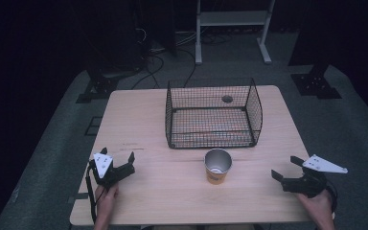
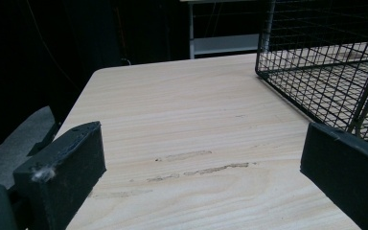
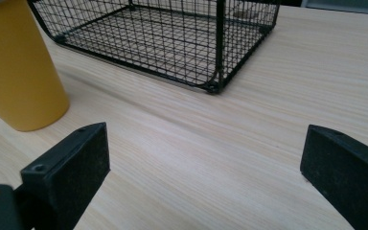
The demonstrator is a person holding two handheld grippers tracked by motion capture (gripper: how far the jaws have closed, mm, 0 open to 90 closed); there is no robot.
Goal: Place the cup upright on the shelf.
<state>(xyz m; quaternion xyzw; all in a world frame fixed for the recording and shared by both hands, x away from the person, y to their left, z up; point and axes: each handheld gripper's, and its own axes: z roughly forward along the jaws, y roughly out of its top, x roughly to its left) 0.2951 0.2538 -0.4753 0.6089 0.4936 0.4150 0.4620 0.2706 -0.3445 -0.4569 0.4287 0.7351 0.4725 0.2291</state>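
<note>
Pale wood forms the bench (image 1: pixel 172 191), which carries every item. A black wire basket (image 1: pixel 213 114) stands at the far centre, open at the top and with nothing in it. A yellow cup (image 1: pixel 218 166) with a metallic interior stands upright just in front of the basket's near wall, apart from it.

Left tongs (image 1: pixel 119 159) sit at the near left, jaws spread wide, holding nothing. Right tongs (image 1: pixel 287 166) sit at the near right, jaws equally wide and unloaded, aimed toward the cup.

Probable step: grasp the cup for transfer into the basket. Recommended procedure: approach with the right tongs level, straddle the cup wall at mid-height, and close gently so the thin wall is not crushed. Lift clear of the basket rim before lowering inside.
</note>
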